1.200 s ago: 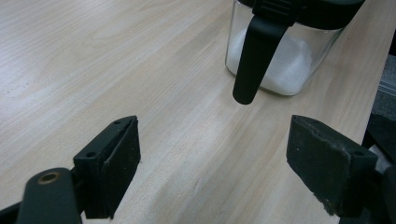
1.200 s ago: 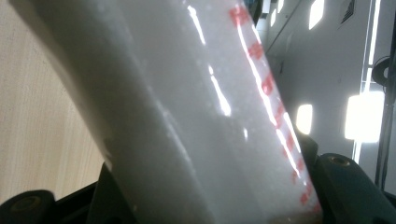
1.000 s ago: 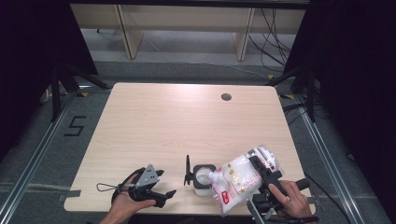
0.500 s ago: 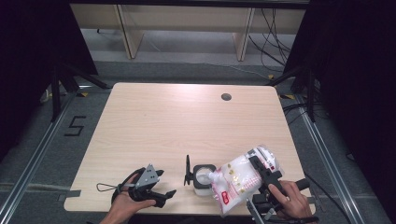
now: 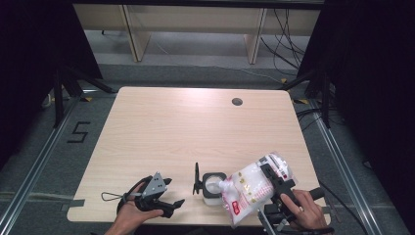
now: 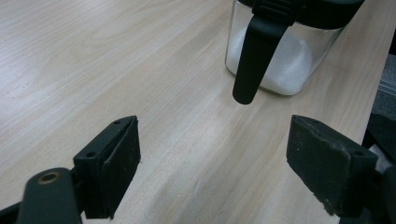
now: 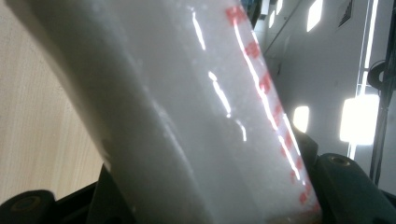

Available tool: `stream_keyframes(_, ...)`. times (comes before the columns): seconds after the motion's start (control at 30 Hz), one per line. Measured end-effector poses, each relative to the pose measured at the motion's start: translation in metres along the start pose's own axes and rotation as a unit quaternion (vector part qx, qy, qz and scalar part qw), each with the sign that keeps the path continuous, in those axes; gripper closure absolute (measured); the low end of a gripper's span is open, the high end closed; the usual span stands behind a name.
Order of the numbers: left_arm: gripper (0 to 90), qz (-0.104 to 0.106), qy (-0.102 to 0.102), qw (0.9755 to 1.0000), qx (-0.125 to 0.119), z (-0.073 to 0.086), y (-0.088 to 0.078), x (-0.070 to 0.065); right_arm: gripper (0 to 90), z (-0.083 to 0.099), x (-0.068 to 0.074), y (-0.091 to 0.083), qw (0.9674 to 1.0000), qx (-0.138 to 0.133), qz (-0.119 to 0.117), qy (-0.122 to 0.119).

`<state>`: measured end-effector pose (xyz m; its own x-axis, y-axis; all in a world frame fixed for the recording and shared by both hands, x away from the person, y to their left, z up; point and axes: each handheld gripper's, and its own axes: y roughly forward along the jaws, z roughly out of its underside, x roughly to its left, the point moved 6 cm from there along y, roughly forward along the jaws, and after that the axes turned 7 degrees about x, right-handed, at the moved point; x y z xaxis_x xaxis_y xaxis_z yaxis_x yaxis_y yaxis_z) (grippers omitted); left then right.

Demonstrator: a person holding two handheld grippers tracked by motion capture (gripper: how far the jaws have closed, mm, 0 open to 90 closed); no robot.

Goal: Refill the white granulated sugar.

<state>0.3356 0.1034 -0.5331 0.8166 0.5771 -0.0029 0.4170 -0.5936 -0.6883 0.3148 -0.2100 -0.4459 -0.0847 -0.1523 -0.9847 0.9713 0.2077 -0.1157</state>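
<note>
Nothing has moved since the earlier frames: right gripper [image 5: 275, 182] stays clamped on the tilted bag [image 5: 252, 188], its corner at the mouth of the jar [image 5: 212, 186], near the table's [image 5: 186, 132] front edge, apparently to pour. Left gripper [image 5: 169, 192] rests open beside the jar, holding nothing, lid [image 5: 196, 178] swung up clear.

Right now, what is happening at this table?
A person is filling a small glass jar from a plastic bag of white grains. The right gripper clamps the bag and tilts it so its corner points into the open jar, which already holds some white grains; the jar's black lid stands flipped up. The left gripper rests open on the table beside the jar, holding nothing.
</note>
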Motion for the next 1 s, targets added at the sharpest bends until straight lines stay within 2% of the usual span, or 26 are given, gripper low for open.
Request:
stream_keyframes(0.03,17.2,0.002,-0.014,0.9999,-0.005,-0.0002,0.0011,-0.0017,47.7,-0.001,-0.0016,0.0007,0.9999,-0.006,0.006,-0.006)
stream_keyframes(0.07,17.2,0.002,-0.016,0.9998,-0.006,-0.0003,0.001,-0.0023,47.8,-0.0012,-0.0013,0.0008,1.0,-0.006,0.005,-0.004)
stream_keyframes(0.1,17.2,0.003,-0.012,0.9999,-0.008,-0.0006,0.0013,-0.0022,47.8,-0.0014,-0.0011,0.0007,1.0,-0.006,0.005,-0.005)
stream_keyframes(0.13,17.2,0.002,-0.003,1.0,-0.004,-0.0004,0.0004,-0.001,47.8,-0.0006,0.0018,0.0001,0.9999,0.0,-0.001,0.01)
stream_keyframes(0.23,17.3,0.002,-0.016,0.9999,-0.006,-0.0003,0.001,-0.0023,47.8,-0.0012,-0.001,0.0007,1.0,-0.003,0.004,-0.006)
stream_keyframes(0.3,17.3,0.001,0.003,1.0,-0.002,-0.0003,0.0001,0.0,47.8,-0.0011,-0.001,0.0004,1.0,-0.004,0.004,-0.006)
stream_keyframes(0.33,17.2,0.0,0.005,1.0,0.0,-0.0001,-0.0001,0.0006,47.8,-0.0012,-0.001,0.0007,1.0,-0.007,0.005,-0.004)
stream_keyframes(0.37,17.2,0.002,-0.014,0.9999,-0.005,-0.0001,0.0011,-0.0016,47.8,-0.0012,-0.0013,0.0008,1.0,-0.006,0.005,-0.005)
stream_keyframes(0.4,17.2,0.003,-0.017,0.9998,-0.008,-0.0005,0.0014,-0.0025,47.8,-0.0012,-0.0013,0.0009,1.0,-0.006,0.005,-0.005)
stream_keyframes(0.43,17.2,0.001,-0.01,0.9999,-0.004,0.0001,0.0008,-0.0016,47.8,-0.0012,-0.0012,0.0006,1.0,-0.006,0.006,-0.005)
stream_keyframes(0.47,17.2,0.002,0.005,1.0,-0.004,-0.0007,0.0004,0.0,47.8,-0.0004,0.0012,0.0002,1.0,-0.001,-0.001,0.006)
stream_keyframes(0.5,17.3,0.001,0.004,1.0,0.001,-0.0001,-0.0001,0.0001,47.8,-0.001,-0.0014,0.0004,1.0,-0.005,0.003,-0.005)
stream_keyframes(0.57,17.2,0.002,-0.016,0.9998,-0.008,-0.0004,0.0012,-0.0026,47.8,-0.0012,-0.0012,0.001,1.0,-0.006,0.005,-0.005)
stream_keyframes(0.6,17.2,0.001,-0.007,0.9999,-0.007,-0.0005,0.001,-0.0015,47.8,-0.0011,-0.0011,0.0004,1.0,-0.004,0.004,-0.006)
stream_keyframes(0.63,17.3,0.004,-0.004,1.0,-0.006,-0.0007,0.0006,-0.0012,47.8,-0.0006,0.0013,0.0004,1.0,-0.002,0.0,0.007)
stream_keyframes(0.67,17.3,0.0,0.007,1.0,-0.001,-0.0003,0.0,0.0006,47.8,-0.0012,-0.0012,0.0002,1.0,-0.005,0.003,-0.005)
stream_keyframes(0.7,17.2,0.0,-0.008,1.0,-0.005,-0.0002,0.0008,-0.0012,47.8,-0.0013,-0.0015,0.0006,1.0,-0.005,0.004,-0.005)
stream_keyframes(0.73,17.2,0.001,-0.005,1.0,-0.004,0.0,0.0008,-0.001,47.8,-0.0006,0.0016,0.0002,0.9999,0.001,-0.002,0.01)
stream_keyframes(0.77,17.3,0.005,-0.015,0.9998,-0.014,-0.0012,0.0012,-0.0029,47.8,-0.0009,0.002,0.0003,0.9999,0.0,-0.002,0.01)
stream_keyframes(0.8,17.2,0.006,-0.012,0.9998,-0.013,-0.0015,0.001,-0.0026,47.8,-0.0017,-0.0005,0.0004,1.0,-0.005,0.005,-0.001)
stream_keyframes(0.83,17.3,0.006,-0.007,0.9999,-0.013,-0.0017,0.0009,-0.002,47.8,-0.001,0.002,0.0005,0.9999,-0.002,-0.001,0.012)
stream_keyframes(0.87,17.2,0.006,-0.01,0.9998,-0.015,-0.0019,0.0015,-0.0024,47.8,-0.0007,0.0019,0.0003,0.9999,0.0,-0.002,0.012)
stream_keyframes(0.9,17.2,0.0,-0.008,1.0,-0.003,0.0001,0.0005,-0.0009,47.8,-0.0008,0.0018,0.0004,0.9999,0.0,-0.002,0.011)
stream_keyframes(0.93,17.2,0.003,-0.015,0.9998,-0.01,-0.0008,0.0011,-0.0023,47.8,-0.0016,-0.0001,0.0004,1.0,-0.003,0.003,0.0)
stream_keyframes(0.97,17.2,0.005,-0.004,1.0,-0.005,-0.0006,0.0,-0.0015,47.9,-0.0018,-0.0006,0.0003,1.0,-0.005,0.005,-0.002)
stream_keyframes(1.0,17.3,0.005,-0.011,0.9999,-0.011,-0.0013,0.0009,-0.0022,47.9,-0.0011,0.0019,0.0004,0.9999,-0.003,0.0,0.013)
